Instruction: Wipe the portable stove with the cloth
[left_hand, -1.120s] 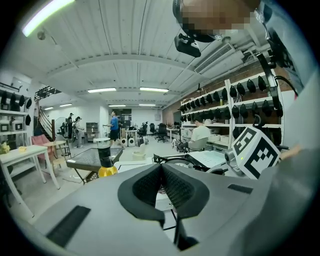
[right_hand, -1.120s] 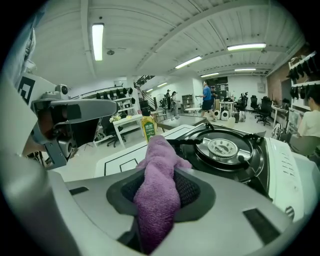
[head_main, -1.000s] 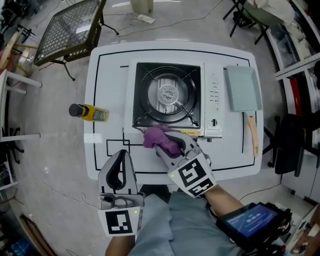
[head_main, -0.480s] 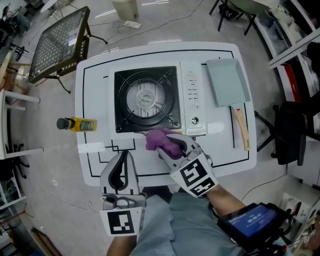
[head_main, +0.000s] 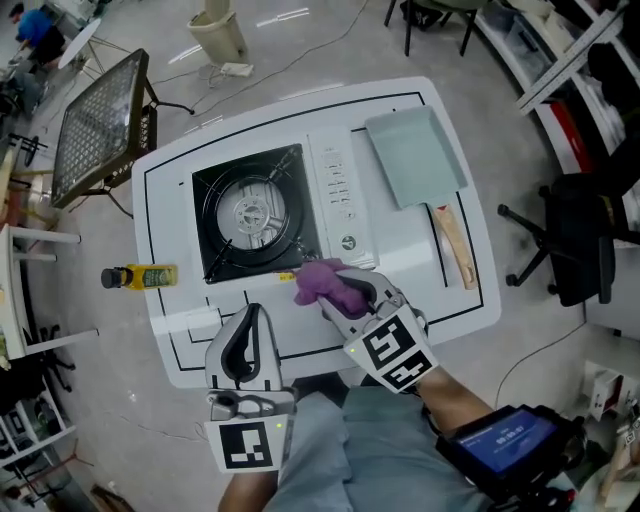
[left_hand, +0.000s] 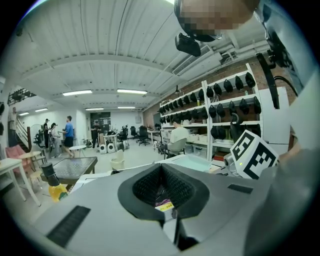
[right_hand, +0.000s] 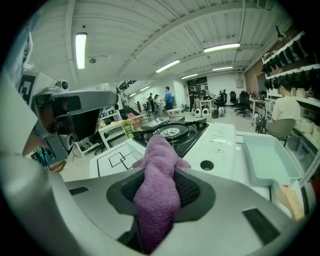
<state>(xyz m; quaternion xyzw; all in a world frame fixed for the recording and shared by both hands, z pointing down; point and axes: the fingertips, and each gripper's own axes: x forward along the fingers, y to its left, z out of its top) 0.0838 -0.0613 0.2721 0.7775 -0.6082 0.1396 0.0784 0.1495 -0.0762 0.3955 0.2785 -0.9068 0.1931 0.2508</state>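
The portable stove has a black burner top and a white control strip on its right, and sits mid-table. My right gripper is shut on a bunched purple cloth, which is at the stove's front edge, just below the control knob. In the right gripper view the cloth sticks out past the jaws toward the stove. My left gripper is over the table's near edge, left of the cloth; its tips meet and hold nothing. The left gripper looks across the tabletop.
On the white table, a yellow bottle lies at the left edge. A pale green tray and a wooden-handled tool sit right of the stove. A wire-mesh stand is on the floor to the far left, an office chair to the right.
Both grippers have shifted right along the table's front; the cloth went from the burner's front edge to in front of the control strip. The table appears turned in the head view.
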